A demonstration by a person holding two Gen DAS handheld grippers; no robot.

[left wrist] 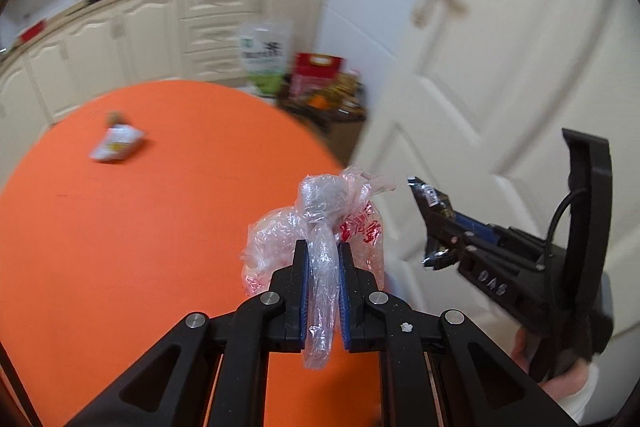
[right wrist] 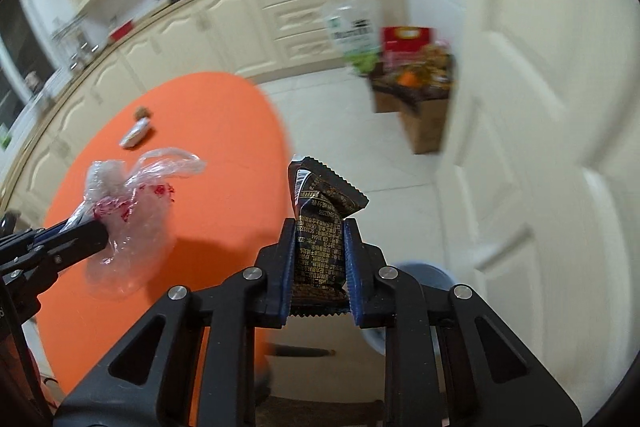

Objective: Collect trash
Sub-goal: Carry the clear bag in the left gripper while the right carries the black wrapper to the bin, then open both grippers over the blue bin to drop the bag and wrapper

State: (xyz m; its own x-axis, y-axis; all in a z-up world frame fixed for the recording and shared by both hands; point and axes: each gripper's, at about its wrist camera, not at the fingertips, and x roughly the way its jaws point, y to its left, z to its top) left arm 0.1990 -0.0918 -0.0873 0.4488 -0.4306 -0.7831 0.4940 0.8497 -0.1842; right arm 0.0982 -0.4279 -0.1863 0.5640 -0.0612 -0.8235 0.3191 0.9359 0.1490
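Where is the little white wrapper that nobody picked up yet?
The white wrapper lies on the orange table, far left in the left wrist view, beside a small brown lump.

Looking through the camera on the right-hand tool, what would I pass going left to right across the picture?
Left gripper pinching a clear plastic bag → orange table → black snack wrapper in the right gripper → cardboard box → white door.

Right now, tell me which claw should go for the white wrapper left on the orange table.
Left, probably. The white wrapper lies on the table nearer the left claw, though it grips a clear plastic bag. The right claw, off the table's edge, grips a dark wrapper. Both must unload first.
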